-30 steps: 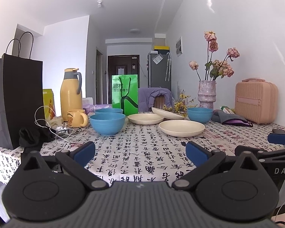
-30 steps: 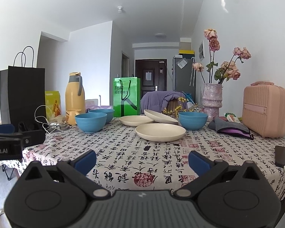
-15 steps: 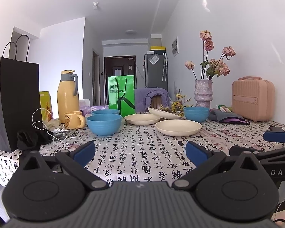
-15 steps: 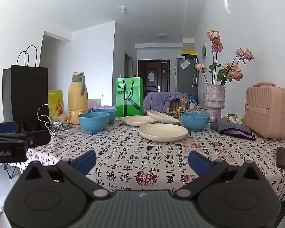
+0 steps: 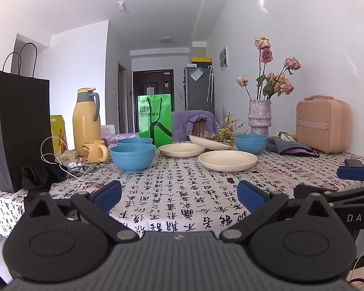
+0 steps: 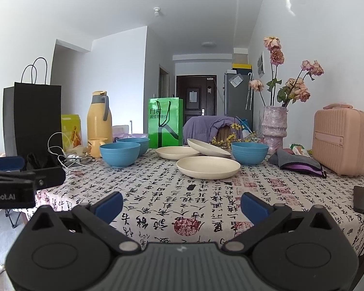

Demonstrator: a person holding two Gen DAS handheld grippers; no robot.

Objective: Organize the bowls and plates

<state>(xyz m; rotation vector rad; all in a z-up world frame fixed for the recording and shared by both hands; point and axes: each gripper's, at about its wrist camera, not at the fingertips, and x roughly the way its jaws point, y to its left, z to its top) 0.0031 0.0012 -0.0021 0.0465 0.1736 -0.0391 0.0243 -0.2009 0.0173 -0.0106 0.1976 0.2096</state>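
Both grippers, left (image 5: 179, 194) and right (image 6: 182, 205), released and empty at the surface (image 6: 157, 194) edge; plates (image 6: 208, 166) and bowls (image 6: 120, 154) mid-surface; tilted plate (image 6: 207, 147) may slide if nudged

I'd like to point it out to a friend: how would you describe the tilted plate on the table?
Find the vase of dried roses by the wall, then the blue bowl in front of it. Just left lies the cream plate: unlike the two flat plates, it leans, propped on another's rim.
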